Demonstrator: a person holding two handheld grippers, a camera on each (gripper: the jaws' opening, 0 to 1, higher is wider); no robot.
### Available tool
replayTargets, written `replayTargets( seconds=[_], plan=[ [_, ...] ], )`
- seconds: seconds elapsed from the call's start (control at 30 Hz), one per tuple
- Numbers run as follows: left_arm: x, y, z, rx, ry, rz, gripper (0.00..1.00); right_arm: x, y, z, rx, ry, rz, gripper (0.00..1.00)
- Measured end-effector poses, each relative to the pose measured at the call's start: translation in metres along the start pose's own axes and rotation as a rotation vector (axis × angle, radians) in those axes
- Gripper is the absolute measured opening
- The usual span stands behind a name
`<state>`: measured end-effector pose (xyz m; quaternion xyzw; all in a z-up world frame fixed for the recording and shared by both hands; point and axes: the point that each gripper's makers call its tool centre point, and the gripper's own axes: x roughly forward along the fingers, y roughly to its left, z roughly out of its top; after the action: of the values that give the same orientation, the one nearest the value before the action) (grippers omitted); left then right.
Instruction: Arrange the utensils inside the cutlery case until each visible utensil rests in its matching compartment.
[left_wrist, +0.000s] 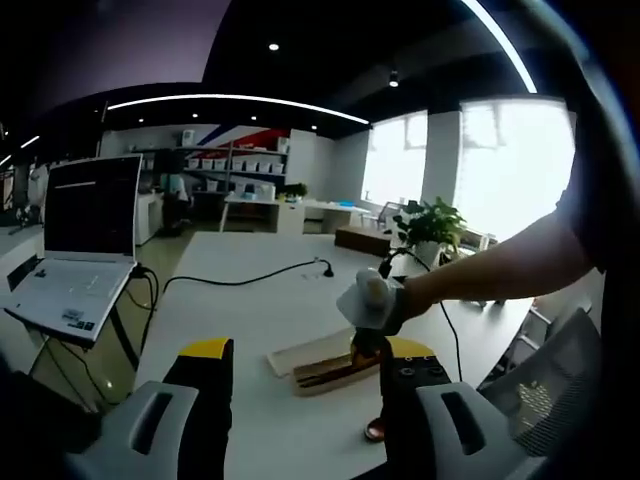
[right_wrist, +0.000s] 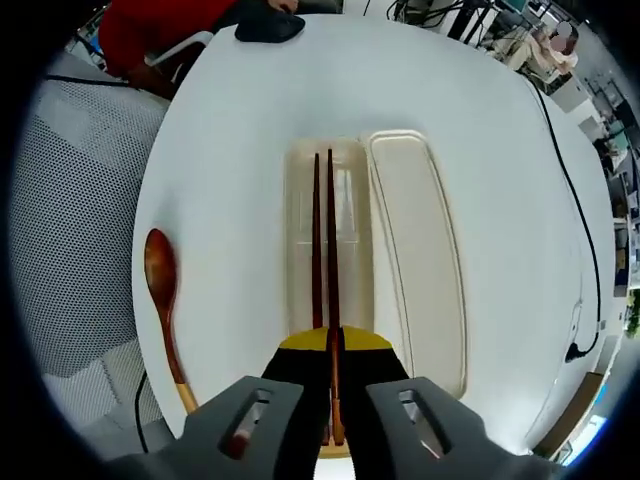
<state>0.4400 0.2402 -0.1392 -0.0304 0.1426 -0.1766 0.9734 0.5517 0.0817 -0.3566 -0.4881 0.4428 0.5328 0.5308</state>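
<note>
In the right gripper view a beige cutlery case (right_wrist: 330, 235) lies open on the white table, its lid (right_wrist: 420, 250) alongside on the right. Two dark wooden chopsticks (right_wrist: 322, 240) run lengthwise over the case's tray. My right gripper (right_wrist: 333, 345) is shut on their near ends. A wooden spoon (right_wrist: 160, 290) rests on the table left of the case. In the left gripper view my left gripper (left_wrist: 305, 352) stands open above the table, nothing between its jaws. Beyond it a gloved hand (left_wrist: 372, 298) holds the right gripper (left_wrist: 362, 348) over the case (left_wrist: 315, 352).
A laptop (left_wrist: 85, 240) stands at the left on a stand, and a black cable (left_wrist: 240, 280) crosses the table. A potted plant (left_wrist: 430, 225) is at the far side. A mesh chair (right_wrist: 70, 200) borders the table edge; a red sleeve (right_wrist: 160, 30) shows at the top.
</note>
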Motion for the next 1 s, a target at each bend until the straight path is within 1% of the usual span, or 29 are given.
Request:
replayTargets(
  seconds=[0.37,0.6,0.67,0.7,0.73,0.8,0.83,0.9,0.93,1.0],
  plan=[
    [0.001,0.0,0.001,-0.009,-0.003,-0.004,0.61,-0.001,0.001,0.001,-0.017,0.007,0.004,0.0],
    [0.001,0.0,-0.001,-0.008,0.002,-0.004,0.61,-0.002,0.002,0.0,-0.008,0.007,0.005,0.0],
    [0.0,0.001,0.0,-0.009,-0.001,-0.001,0.61,-0.005,-0.003,0.001,-0.015,-0.011,-0.031,0.0],
    [0.0,0.002,-0.001,-0.009,0.0,0.003,0.61,-0.007,-0.001,0.001,-0.002,-0.013,-0.022,0.0],
    [0.0,0.002,0.0,-0.006,-0.002,0.005,0.61,-0.009,0.0,0.001,0.027,-0.035,-0.027,0.0],
    [0.0,0.002,0.0,-0.007,-0.005,0.004,0.61,-0.013,0.002,0.0,0.034,-0.047,-0.023,0.0],
    [0.0,0.002,0.0,-0.008,-0.005,0.007,0.61,-0.017,0.001,0.0,0.056,-0.067,-0.04,0.01],
    [0.0,0.002,0.001,-0.005,-0.006,0.009,0.61,-0.023,0.002,-0.003,0.077,-0.081,-0.053,0.0],
    [0.0,0.001,0.001,-0.005,-0.008,0.009,0.61,-0.025,0.002,-0.003,0.097,-0.101,-0.06,0.0],
    [-0.001,0.0,0.001,-0.002,-0.008,0.009,0.61,-0.024,0.003,-0.002,0.121,-0.131,-0.045,0.0]
  ],
)
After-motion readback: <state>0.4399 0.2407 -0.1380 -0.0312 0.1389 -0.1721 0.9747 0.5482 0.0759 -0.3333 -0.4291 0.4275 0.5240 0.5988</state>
